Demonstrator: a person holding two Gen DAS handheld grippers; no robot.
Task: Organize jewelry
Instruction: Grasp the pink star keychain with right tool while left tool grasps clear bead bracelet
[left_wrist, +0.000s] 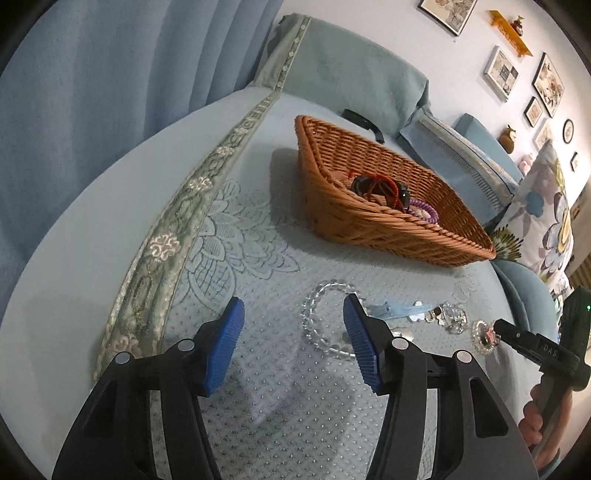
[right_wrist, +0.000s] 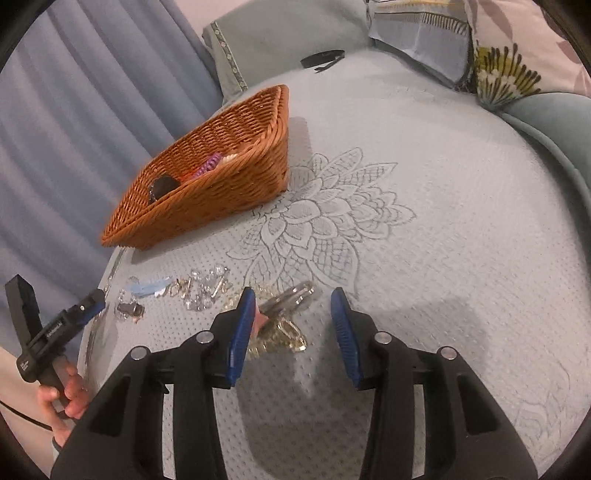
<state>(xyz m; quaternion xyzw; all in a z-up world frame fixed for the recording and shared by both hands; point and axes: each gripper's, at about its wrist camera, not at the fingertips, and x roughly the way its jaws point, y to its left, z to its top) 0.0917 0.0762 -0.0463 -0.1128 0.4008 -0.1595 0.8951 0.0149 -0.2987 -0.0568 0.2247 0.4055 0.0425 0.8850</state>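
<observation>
Bare pale-blue quilted bedspread (right_wrist: 443, 221) lay open right of the scattered jewelry (right_wrist: 207, 291), while the brown wicker basket (right_wrist: 207, 192) blocked the far left.

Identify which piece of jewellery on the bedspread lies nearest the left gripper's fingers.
The clear beaded bracelet, a ring lying flat by the left gripper; the blue clip and crystal pieces lie farther right.

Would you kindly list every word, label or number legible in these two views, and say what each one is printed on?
"DAS": pale letters on the black body of the right gripper, seen from the left wrist view; anything after them is cut off.
White label on the left gripper body, right wrist view: too blurred to read.
Framed pictures and round wall clock: too small to read.
Wicker basket and black band: no readable text.
</observation>
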